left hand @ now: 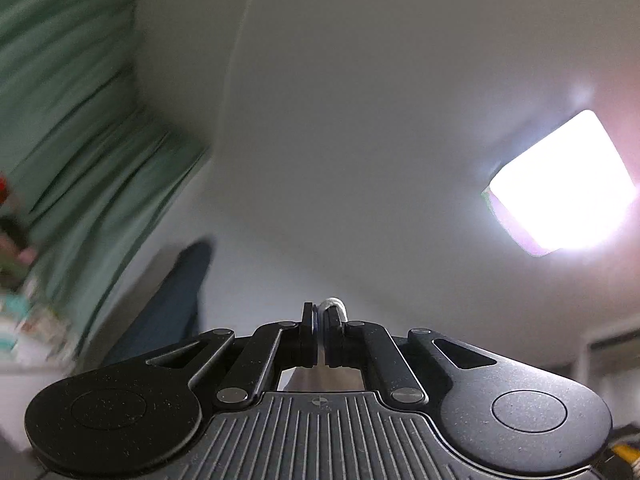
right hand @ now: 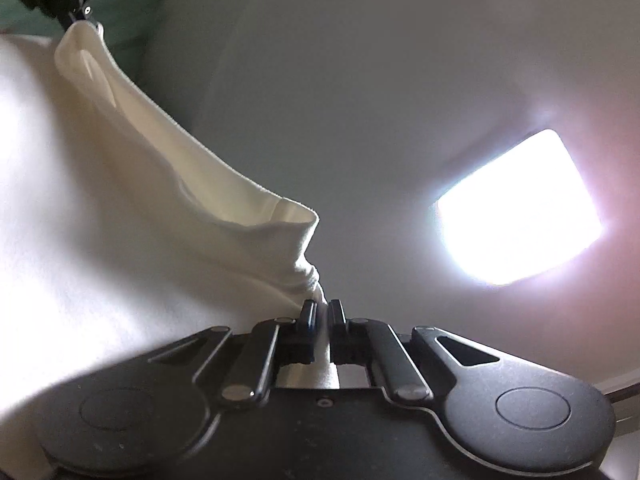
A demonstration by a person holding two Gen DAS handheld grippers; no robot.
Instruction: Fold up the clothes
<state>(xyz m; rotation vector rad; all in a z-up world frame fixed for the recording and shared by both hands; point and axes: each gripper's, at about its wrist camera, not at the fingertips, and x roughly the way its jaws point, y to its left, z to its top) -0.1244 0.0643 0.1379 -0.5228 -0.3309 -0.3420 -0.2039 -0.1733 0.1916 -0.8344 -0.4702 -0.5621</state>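
Right gripper and left gripper, upper left, both pinch the cloth; curtain left, ceiling light right.

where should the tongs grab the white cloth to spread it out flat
Best at its two top corners, as now: the right tongs pinch one bunched corner of the white cloth from below, the left tongs clamp the other. The hem between them sags, so pulling the corners apart would likely straighten it.
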